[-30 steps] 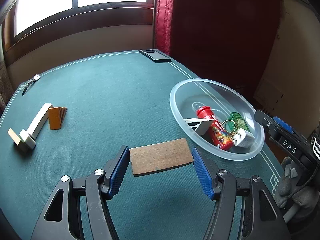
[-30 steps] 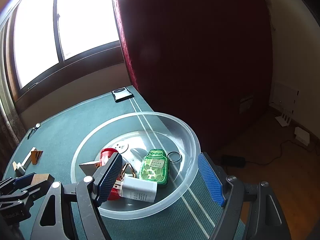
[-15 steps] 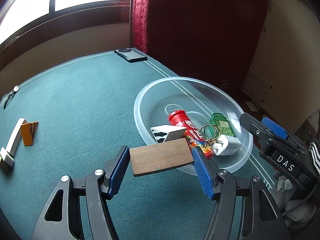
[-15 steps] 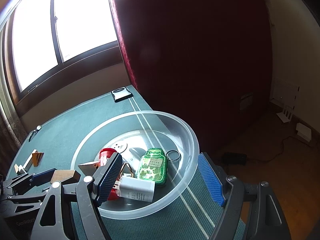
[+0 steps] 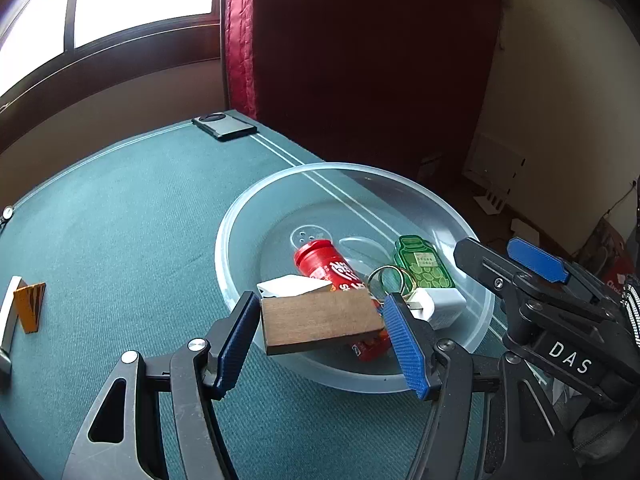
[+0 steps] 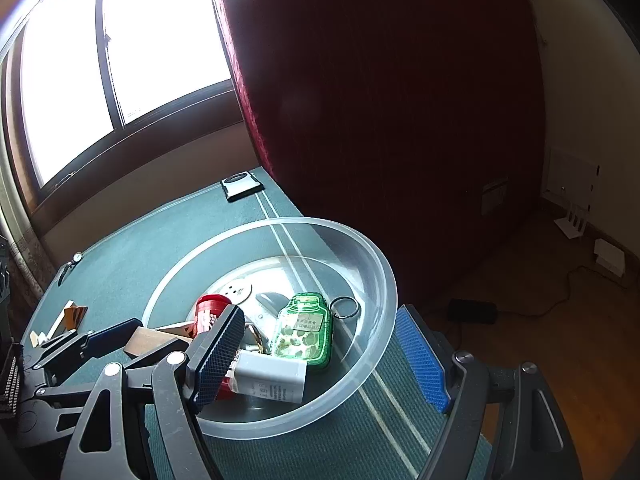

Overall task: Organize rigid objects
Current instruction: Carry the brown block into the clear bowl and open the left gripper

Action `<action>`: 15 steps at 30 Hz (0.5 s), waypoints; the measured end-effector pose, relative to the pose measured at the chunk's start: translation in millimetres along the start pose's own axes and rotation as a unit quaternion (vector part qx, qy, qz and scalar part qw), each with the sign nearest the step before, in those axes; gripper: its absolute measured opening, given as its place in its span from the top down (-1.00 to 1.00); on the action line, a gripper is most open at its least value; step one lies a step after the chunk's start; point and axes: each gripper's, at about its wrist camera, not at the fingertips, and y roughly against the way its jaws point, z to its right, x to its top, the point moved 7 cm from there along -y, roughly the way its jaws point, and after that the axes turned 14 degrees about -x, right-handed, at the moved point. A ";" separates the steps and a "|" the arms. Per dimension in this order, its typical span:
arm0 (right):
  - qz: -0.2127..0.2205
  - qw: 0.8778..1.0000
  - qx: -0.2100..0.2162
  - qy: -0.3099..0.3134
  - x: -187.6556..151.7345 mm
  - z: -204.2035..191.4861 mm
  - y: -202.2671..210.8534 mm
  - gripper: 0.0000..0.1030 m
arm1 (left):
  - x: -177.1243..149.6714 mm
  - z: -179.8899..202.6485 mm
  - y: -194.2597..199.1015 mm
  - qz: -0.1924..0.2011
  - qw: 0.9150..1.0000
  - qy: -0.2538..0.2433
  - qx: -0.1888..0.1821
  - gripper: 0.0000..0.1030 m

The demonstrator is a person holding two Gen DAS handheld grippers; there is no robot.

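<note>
Currently, left to right:
Loose blocks [image 5: 28, 306]: lying on the green table [image 5: 132, 216], well apart from the bowl.
Left gripper [image 5: 322, 330]: clamped on the wooden slab [image 5: 320, 320], held flat over the near rim.
Clear bowl [image 5: 240, 216]: contains red tube [image 5: 324, 262], green jar tag [image 5: 424, 266], white charger [image 5: 442, 308].
Right gripper [image 6: 320, 356]: jaws apart, straddling the bowl's near rim, gripping nothing.

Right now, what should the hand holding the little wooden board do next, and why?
Probably ease forward a little, then let go. The left gripper is shut on the wooden board, which hangs over the near rim of the clear bowl, where the red tube and other sorted things already lie.
</note>
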 end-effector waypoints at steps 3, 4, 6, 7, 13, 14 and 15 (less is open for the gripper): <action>-0.001 1.000 0.000 0.000 -0.3 -0.2 0.2 -0.58 | 1.5 -2.3 -4.0 0.008 1.000 -0.003 -0.008 -0.31; 0.000 1.000 0.000 0.000 -0.3 0.0 0.1 -0.58 | 1.8 -3.0 -3.9 0.011 1.000 -0.004 -0.011 -0.31; 0.001 1.000 0.000 0.000 -0.2 -0.2 0.3 -0.58 | 2.2 -3.4 -3.4 0.013 1.000 -0.004 -0.014 -0.31; 0.001 1.000 0.000 0.000 -0.2 -0.3 0.3 -0.58 | 2.1 -3.3 -2.4 0.013 1.000 -0.005 -0.013 -0.31; 0.000 1.000 -0.001 -0.003 -0.3 0.0 -0.2 -0.58 | -1.2 -7.8 6.4 0.015 1.000 -0.004 -0.002 -0.37; 0.000 1.000 -0.001 -0.002 -0.4 -0.2 -0.1 -0.58 | -2.4 -9.3 8.7 0.015 1.000 -0.002 -0.001 -0.37; 0.000 1.000 -0.001 -0.002 -0.5 -0.4 -0.1 -0.58 | -3.6 -11.2 10.3 0.016 1.000 0.000 0.000 -0.37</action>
